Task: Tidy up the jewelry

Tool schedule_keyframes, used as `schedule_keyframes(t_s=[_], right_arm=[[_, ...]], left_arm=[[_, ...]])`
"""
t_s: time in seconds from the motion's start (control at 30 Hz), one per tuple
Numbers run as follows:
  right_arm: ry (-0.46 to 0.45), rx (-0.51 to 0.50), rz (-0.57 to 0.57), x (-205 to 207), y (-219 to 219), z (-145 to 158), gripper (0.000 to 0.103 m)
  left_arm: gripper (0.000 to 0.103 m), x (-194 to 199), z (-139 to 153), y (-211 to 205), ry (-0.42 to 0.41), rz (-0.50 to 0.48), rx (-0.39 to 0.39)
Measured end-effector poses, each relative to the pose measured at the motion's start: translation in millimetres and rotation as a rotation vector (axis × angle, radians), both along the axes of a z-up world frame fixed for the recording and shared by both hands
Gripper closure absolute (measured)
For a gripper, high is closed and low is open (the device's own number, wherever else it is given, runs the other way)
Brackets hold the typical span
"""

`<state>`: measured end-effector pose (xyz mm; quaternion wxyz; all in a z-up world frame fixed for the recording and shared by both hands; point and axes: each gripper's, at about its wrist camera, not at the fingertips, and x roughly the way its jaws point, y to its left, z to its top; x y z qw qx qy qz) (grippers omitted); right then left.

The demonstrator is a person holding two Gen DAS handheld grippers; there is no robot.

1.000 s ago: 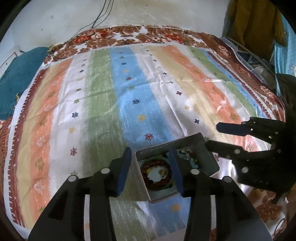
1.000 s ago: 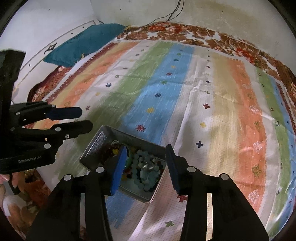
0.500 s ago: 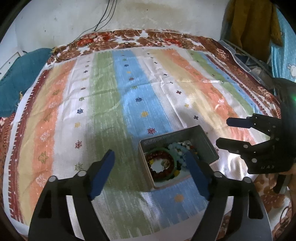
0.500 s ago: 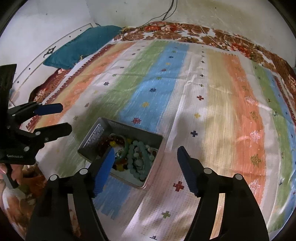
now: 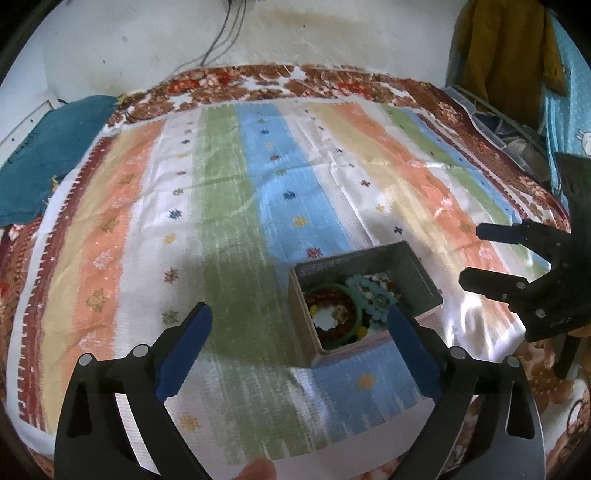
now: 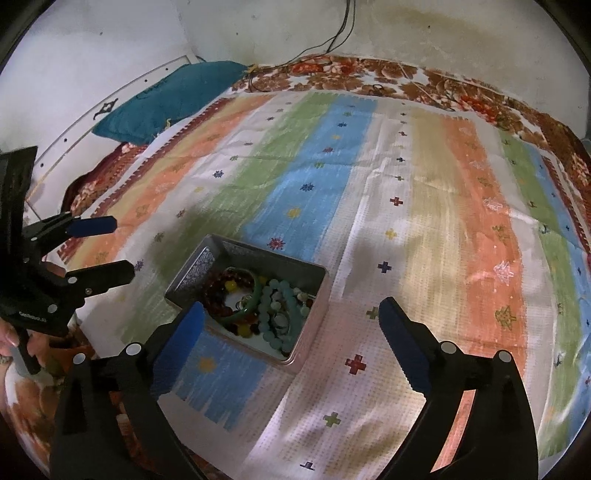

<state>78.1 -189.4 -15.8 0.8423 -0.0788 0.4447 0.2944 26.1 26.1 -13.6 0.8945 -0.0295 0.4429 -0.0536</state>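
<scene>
A wide striped woven mat [image 5: 229, 206] in orange, cream, green, blue and white, dotted with small flower and cross motifs, is spread over a brown-and-red floral bedspread [image 6: 369, 79] whose border is seen along the far edge. A teal cushion [image 6: 173, 99] is laid at the far left corner. The scene is backed by a stained off-white plaster wall [image 5: 314, 33], down which thin dark cables [image 5: 221, 33] are hung. At the far right, a mustard-yellow garment [image 5: 506, 55] is seen hanging beside a light-blue dotted cloth [image 5: 570, 110].
</scene>
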Motion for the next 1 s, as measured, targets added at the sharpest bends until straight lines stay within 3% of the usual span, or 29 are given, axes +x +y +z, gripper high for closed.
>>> schedule_keyframes(t_s=[1.0], right_arm=[[-0.033, 0.0, 0.014, -10.4, -2.7, 8.5, 0.005]], left_arm=[[0.006, -8.2, 11.9, -9.8, -0.064, -0.043, 0.005]])
